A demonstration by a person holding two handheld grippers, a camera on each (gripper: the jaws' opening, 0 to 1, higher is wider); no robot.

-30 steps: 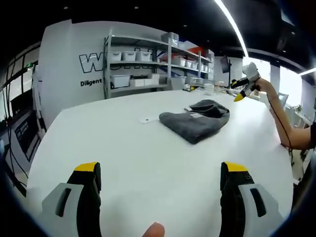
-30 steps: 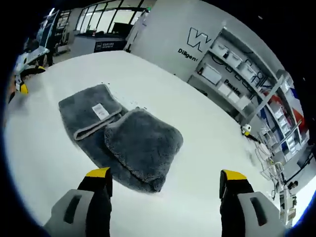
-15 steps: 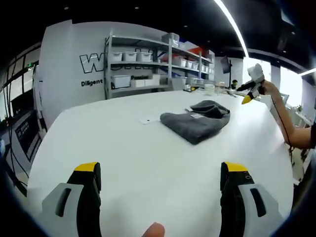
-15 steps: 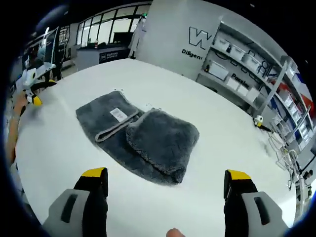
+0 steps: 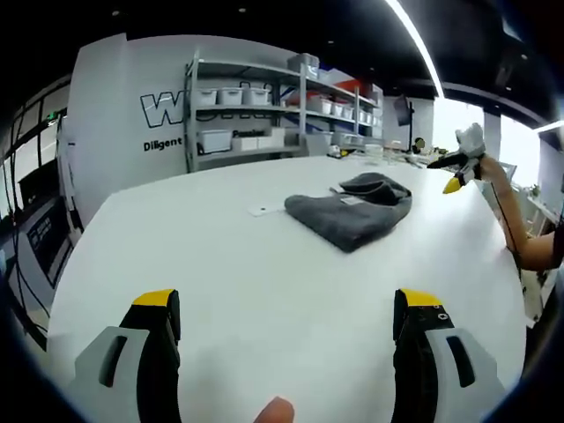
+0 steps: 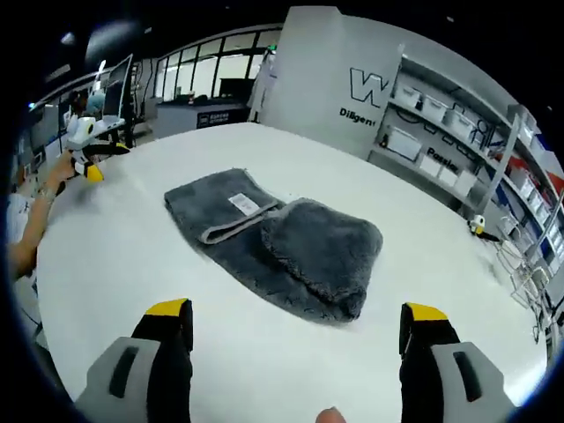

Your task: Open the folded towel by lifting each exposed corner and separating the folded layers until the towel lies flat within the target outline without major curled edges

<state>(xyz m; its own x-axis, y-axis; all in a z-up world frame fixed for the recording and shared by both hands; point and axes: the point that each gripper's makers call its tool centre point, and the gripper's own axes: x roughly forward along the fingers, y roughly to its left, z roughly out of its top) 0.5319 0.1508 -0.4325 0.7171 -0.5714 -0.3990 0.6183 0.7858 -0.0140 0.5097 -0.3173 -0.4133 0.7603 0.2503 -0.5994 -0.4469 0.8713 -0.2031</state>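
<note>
Bare table (image 6: 115,264) lies open on every side of the folded towel (image 6: 278,242), which alone stands on the surface.

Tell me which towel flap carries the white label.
The flatter folded flap of the grey towel, toward the left gripper; the puffier flap beside it shows none.
</note>
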